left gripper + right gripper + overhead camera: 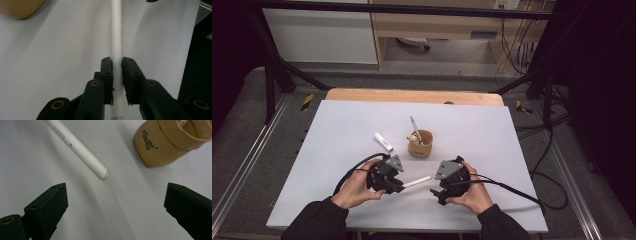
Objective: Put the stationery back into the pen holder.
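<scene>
My left gripper (401, 186) is shut on a white pen (417, 181), which sticks out toward the right just above the white table. In the left gripper view both pads clamp the pen's barrel (116, 32), and the left gripper (117, 63) grips it near one end. My right gripper (438, 192) faces the pen's free tip from the right, open. In the right gripper view the pen (77, 145) ends a little ahead of the wide-apart jaws of the right gripper (116, 195), with nothing between them.
A tan cup (420, 145) with a pen (414, 125) standing in it sits behind both grippers, near mid-table; the cup (160, 147) bears dark lettering. A short white cap-like piece (383, 141) lies left of the cup. The white table cover (337, 150) ends at a wooden strip (412, 96).
</scene>
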